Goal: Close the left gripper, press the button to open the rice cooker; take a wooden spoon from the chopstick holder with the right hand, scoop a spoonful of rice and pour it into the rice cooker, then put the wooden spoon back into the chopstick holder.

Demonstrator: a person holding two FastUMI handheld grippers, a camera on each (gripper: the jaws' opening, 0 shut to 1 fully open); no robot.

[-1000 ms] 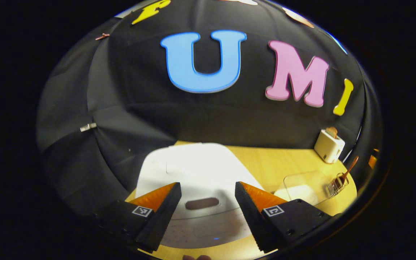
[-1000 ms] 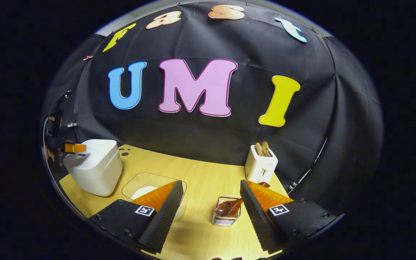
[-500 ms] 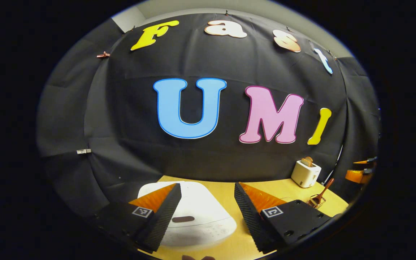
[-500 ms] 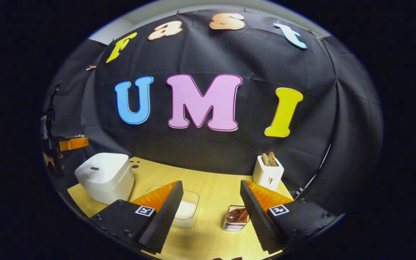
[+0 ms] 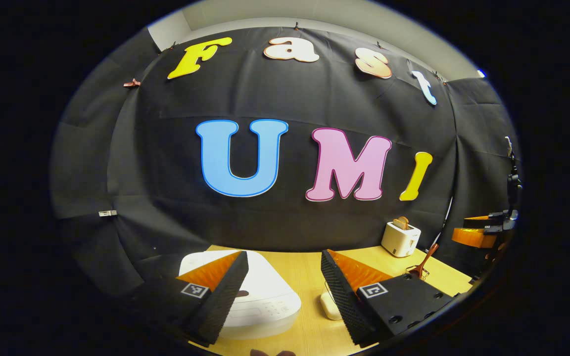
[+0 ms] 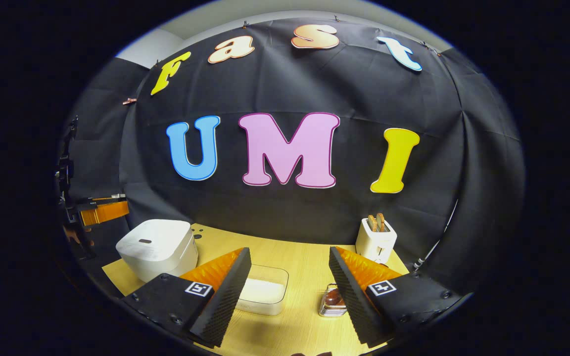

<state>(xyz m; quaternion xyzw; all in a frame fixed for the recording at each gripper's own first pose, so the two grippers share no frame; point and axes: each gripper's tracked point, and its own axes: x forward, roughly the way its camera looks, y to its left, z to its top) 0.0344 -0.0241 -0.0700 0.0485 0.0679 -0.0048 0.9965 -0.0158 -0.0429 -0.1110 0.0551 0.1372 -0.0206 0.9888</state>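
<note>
Toast slots [image 6: 377, 222] in right gripper view

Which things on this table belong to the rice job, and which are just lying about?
Part of the job:
- rice cooker, lid closed
- wooden spoon
- chopstick holder
- clear container of rice
- left tongs, open
- right tongs, open

Just lying about:
- toaster with bread in its slots
</note>
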